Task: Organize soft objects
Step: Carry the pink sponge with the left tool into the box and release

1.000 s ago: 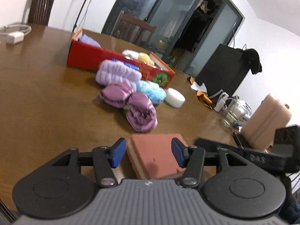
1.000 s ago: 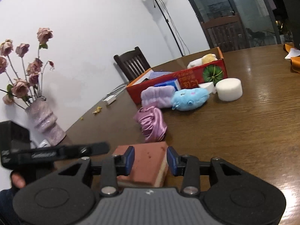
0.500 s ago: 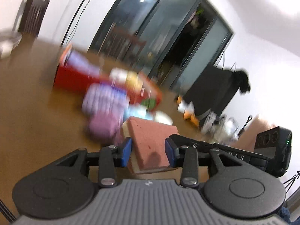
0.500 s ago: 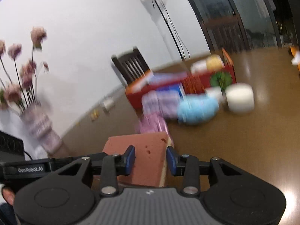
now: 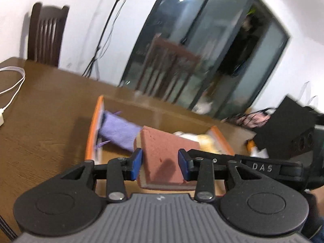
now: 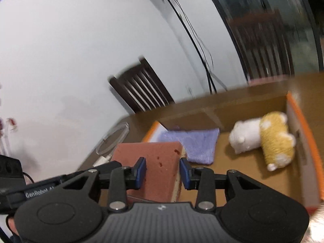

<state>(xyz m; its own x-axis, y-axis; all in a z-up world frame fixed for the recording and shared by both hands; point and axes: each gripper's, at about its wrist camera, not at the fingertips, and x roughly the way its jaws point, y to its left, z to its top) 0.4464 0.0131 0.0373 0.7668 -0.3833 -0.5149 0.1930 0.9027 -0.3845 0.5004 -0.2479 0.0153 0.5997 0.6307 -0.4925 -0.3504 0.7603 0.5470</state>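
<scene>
A brick-red sponge block [image 5: 164, 154] with a cream underside is held in the air between both grippers. My left gripper [image 5: 160, 163] is shut on one side of it and my right gripper [image 6: 162, 172] is shut on the other [image 6: 154, 168]. The block hangs over the open cardboard box [image 6: 295, 121] with orange rims. Inside the box lie a folded purple cloth [image 6: 194, 143], also in the left wrist view [image 5: 119, 131], a white plush [image 6: 246, 137] and a yellow plush [image 6: 277, 141].
The box [image 5: 95, 129] sits on a brown wooden table [image 5: 40, 109]. A white cable [image 5: 12, 81] lies at the table's left. Dark wooden chairs [image 6: 141, 89] stand behind the table, near glass doors. A clear round lid [image 6: 113, 139] lies left of the box.
Both grippers closed on the sponge block, lifted it off the table and carried it forward over the box. The other soft items on the table have dropped out of view.
</scene>
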